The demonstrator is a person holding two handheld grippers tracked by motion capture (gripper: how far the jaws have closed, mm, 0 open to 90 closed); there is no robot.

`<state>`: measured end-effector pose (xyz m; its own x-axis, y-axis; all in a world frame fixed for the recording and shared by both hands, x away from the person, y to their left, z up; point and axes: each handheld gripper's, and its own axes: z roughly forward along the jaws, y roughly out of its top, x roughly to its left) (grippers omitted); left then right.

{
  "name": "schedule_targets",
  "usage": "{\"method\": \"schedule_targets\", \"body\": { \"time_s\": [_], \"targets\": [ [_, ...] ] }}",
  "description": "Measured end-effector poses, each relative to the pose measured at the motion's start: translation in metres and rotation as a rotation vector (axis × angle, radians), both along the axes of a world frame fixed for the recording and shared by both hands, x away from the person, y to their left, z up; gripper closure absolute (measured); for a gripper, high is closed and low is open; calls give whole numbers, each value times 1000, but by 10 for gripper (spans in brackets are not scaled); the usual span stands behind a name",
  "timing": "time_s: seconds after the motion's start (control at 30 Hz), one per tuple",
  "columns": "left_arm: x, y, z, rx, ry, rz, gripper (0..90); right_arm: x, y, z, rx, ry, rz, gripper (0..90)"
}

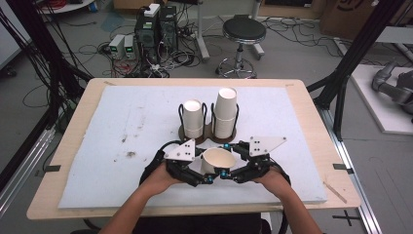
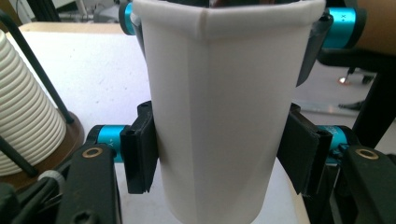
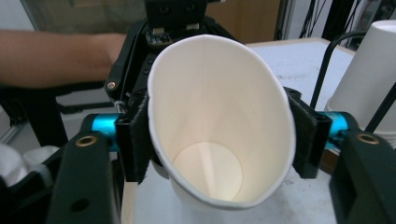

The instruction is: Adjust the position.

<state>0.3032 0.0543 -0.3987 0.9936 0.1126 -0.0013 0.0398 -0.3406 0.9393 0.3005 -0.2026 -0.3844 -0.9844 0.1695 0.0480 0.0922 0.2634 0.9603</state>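
A single white paper cup (image 1: 217, 160) is held low over the front middle of the white mat, its mouth tipped toward the person. My left gripper (image 1: 207, 176) is shut on the cup's lower body (image 2: 219, 116), its pads (image 2: 140, 149) pressing both sides. My right gripper (image 1: 229, 173) is shut on the cup's rim (image 3: 219, 116), and its pads (image 3: 135, 140) squeeze the mouth into an oval. The cup is empty inside. Behind it stand a short cup stack (image 1: 193, 117) and a taller cup stack (image 1: 225, 112) in a wire holder.
The white mat (image 1: 122, 146) covers most of a wooden table (image 1: 73, 126). The holder's brown base (image 1: 209, 132) sits just beyond the grippers. A stool (image 1: 243, 31) and computer boxes (image 1: 156, 29) stand on the floor past the far edge.
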Motion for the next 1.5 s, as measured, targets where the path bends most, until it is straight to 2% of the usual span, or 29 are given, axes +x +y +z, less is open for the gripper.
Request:
{"method": "schedule_targets", "body": {
  "time_s": [0.1,0.2,0.3,0.4,0.43,0.57,0.63,0.77,0.9,1.07,1.2,1.4,1.5],
  "targets": [
    [1,2,-2,-56,23,11,367,-1,1,1,45,4,-5,267],
    [2,6,-3,-116,45,17,367,-1,0,2,78,1,-19,260],
    [2,8,-3,-148,52,16,367,-1,-2,2,92,13,-24,259],
    [1,7,-3,-149,49,7,367,0,-3,1,103,27,-16,299],
    [1,7,-4,-150,48,8,368,1,-3,0,104,21,-2,356],
    [1,5,-5,-156,48,16,367,1,-4,1,99,5,2,372],
    [0,5,-6,-155,48,27,353,1,-4,1,93,1,0,373],
    [0,4,-8,-119,46,66,268,0,-4,2,77,-11,-8,373],
    [0,4,-8,-106,35,76,268,1,-4,2,44,-28,-19,382],
    [-1,1,-7,-109,29,69,269,0,-2,1,20,-27,-17,383],
    [-1,-1,-6,-109,27,61,275,0,0,1,19,-24,-5,381],
    [-1,-1,-6,-113,16,41,342,0,0,0,16,-13,-5,374],
    [-1,-1,-6,-119,17,40,350,0,0,0,27,-3,-3,338]
  ]
}}
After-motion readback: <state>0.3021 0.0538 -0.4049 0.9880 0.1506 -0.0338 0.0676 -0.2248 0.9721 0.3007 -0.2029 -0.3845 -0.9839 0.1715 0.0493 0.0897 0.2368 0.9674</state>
